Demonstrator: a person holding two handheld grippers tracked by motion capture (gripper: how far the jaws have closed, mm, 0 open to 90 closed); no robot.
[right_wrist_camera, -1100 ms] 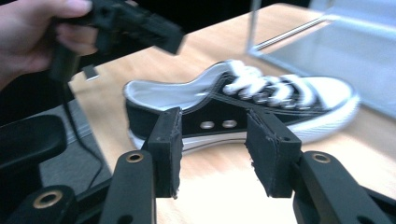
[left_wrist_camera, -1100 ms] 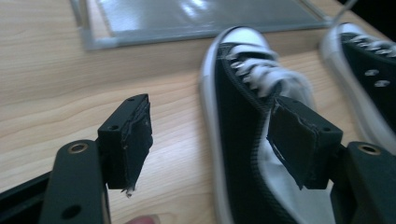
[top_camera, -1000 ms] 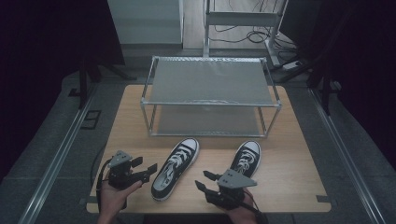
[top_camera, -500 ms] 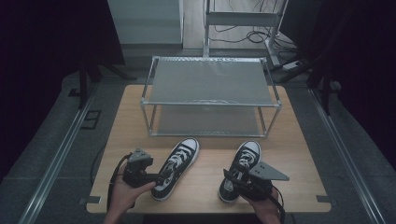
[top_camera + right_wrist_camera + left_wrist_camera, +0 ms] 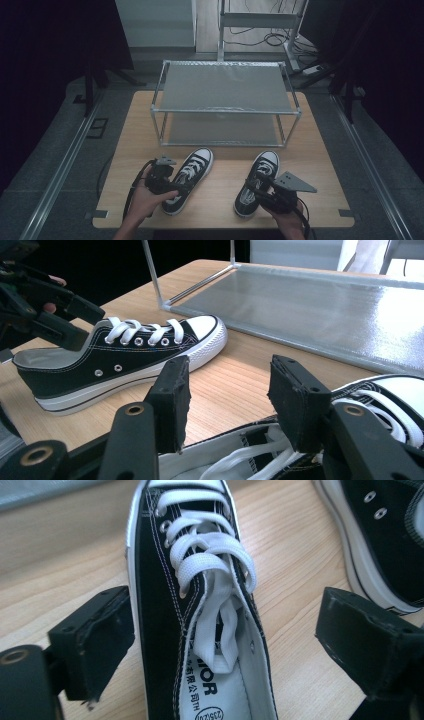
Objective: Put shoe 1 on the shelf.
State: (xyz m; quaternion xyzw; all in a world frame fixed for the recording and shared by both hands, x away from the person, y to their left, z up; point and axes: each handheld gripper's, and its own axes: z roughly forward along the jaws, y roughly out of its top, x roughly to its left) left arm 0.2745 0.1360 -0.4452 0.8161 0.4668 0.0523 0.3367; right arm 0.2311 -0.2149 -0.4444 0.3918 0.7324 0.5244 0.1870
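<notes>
Straddling the left shoe [image 5: 200,630], left gripper [image 5: 225,645] fingers have just spread wide

A two-tier metal shelf rack [image 5: 226,95] stands mid-frame on the wooden table [image 5: 330,165]; cables [image 5: 270,37] trail across the floor at upper right.

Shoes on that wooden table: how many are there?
2. One black canvas sneaker with white laces lies at the front left, the other black canvas sneaker at the front right, both before the metal rack.
</notes>
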